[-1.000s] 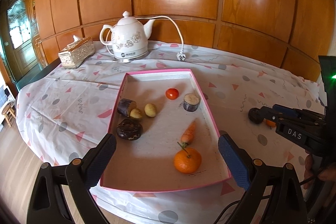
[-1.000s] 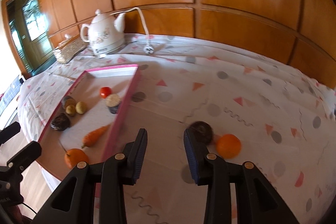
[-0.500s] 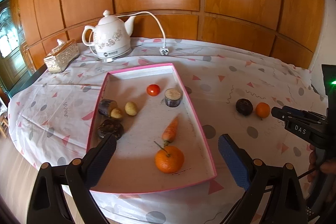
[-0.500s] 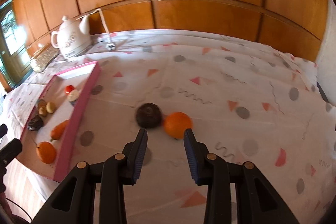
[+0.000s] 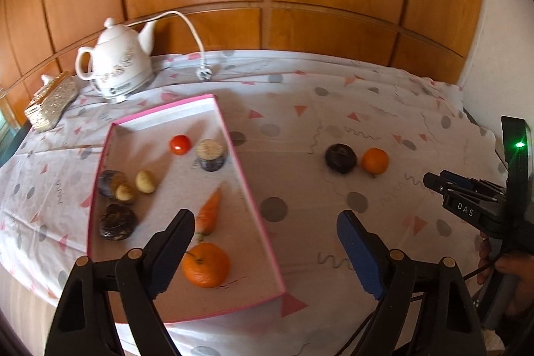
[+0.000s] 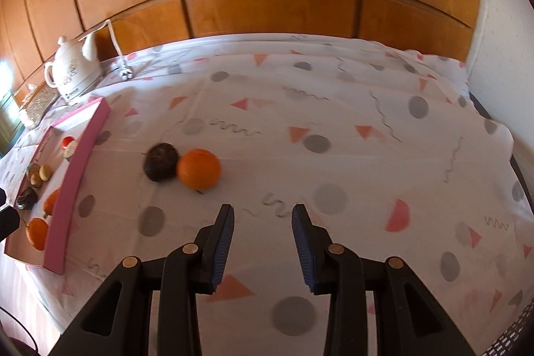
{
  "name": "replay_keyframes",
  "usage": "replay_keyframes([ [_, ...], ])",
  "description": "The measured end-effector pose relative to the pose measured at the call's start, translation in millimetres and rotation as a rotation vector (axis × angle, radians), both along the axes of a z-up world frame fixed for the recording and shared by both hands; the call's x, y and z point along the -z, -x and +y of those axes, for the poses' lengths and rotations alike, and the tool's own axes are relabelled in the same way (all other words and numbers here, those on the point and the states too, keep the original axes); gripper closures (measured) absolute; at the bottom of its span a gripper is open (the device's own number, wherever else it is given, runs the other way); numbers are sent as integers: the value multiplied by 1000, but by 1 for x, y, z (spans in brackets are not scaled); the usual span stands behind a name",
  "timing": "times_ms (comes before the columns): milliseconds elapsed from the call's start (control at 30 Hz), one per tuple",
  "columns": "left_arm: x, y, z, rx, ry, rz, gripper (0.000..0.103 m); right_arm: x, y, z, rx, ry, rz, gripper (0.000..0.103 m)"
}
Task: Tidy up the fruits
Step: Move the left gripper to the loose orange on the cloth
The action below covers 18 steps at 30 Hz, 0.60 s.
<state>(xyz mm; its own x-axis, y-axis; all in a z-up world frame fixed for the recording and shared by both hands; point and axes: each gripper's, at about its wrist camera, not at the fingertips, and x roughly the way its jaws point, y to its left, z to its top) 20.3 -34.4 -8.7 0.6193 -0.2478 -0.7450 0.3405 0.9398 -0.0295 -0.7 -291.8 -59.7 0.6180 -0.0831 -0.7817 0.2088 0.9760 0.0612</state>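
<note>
Right claw (image 6: 262,242), narrowly parted and empty, hovers near the loose orange (image 6: 199,169), which touches a dark fruit (image 6: 160,161) on the worktop (image 6: 367,155), right of the pink tray (image 5: 250,199). Left claw (image 5: 265,252), closing on nothing, straddles the tray's rim. Best: spread wider, straddle the orange alone. Count: two oranges, one carrot (image 5: 209,216), one tomato (image 5: 180,144).

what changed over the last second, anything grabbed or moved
Nothing was grabbed or let go. Both grippers swung right: the loose orange and dark fruit slid left in the right wrist view. The left gripper jaws are closing, nothing between them. The right gripper stayed narrowly open, empty. Tray contents unchanged.
</note>
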Motion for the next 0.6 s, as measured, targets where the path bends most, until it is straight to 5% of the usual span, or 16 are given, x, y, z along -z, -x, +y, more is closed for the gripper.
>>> replay_keyframes([
  [600,18,-33,-114,298,34,163,60,13,25,-49,119,-29,21,67],
])
